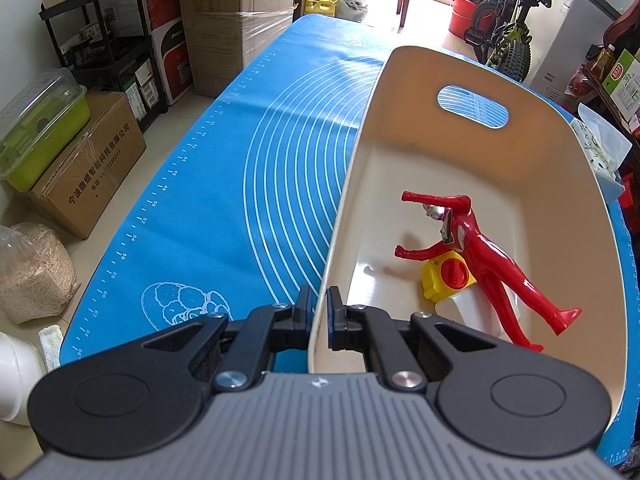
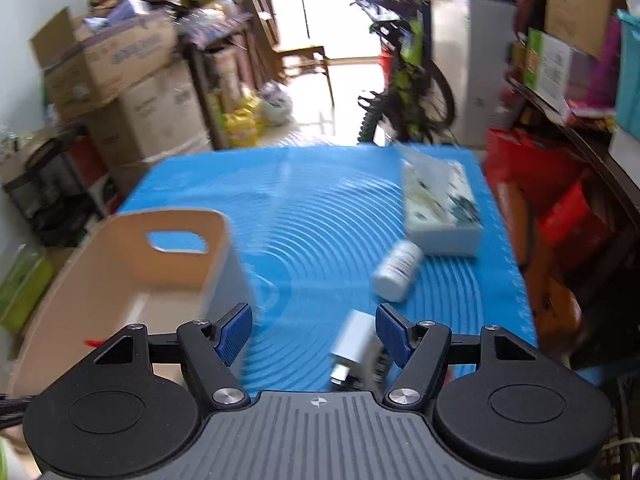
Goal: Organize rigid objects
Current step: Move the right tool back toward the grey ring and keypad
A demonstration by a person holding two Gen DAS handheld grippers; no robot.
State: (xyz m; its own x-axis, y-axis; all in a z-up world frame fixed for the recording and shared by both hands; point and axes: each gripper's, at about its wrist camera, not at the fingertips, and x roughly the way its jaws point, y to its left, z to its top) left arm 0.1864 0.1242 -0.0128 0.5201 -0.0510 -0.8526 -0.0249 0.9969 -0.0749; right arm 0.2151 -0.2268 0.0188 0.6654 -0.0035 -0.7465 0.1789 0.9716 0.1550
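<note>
Cream storage bin (image 1: 472,184): the left tool (image 1: 319,312) pinches its near-left rim; a red toy figure (image 1: 480,256) lies inside, ahead-right. The right tool (image 2: 314,334) gapes wide, empty, a silver charger (image 2: 354,344) just ahead and a white pill bottle (image 2: 397,270) farther out on the blue worktop (image 2: 320,216).

Big cardboard boxes (image 1: 236,12) and a black shelf (image 1: 108,40) stand on the left. Far off, bright light pours through a doorway (image 2: 320,12) beside a green bike (image 1: 508,28).
</note>
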